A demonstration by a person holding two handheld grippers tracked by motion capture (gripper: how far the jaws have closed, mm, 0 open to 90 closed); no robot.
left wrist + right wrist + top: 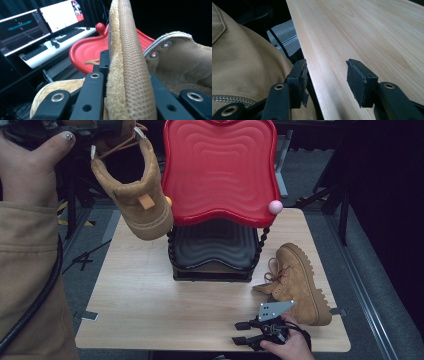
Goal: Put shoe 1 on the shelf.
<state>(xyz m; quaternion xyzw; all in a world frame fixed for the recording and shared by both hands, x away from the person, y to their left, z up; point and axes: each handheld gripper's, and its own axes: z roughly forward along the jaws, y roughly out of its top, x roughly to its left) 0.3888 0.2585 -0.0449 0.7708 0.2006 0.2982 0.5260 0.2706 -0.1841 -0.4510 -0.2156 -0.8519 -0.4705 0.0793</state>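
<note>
Nearest, the right gripper (242, 333) rests with jaws spread and nothing between them at the table's (150, 300) near edge, just beside the second boot (300, 282) near the right edge; the left gripper (125, 82) pinches the collar of the lifted boot (135, 195) beside the red shelf (220, 170); I think it should go down sole-first, slowly; both shelf tiers seem empty

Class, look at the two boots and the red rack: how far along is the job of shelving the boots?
Done: nothing shelved yet; the red top shelf and the black lower shelf are bare. In hand: the left gripper is shut on the collar of one tan boot, held in the air beside the rack. Left: the second boot stands on the table, and the right gripper is open beside it.
</note>
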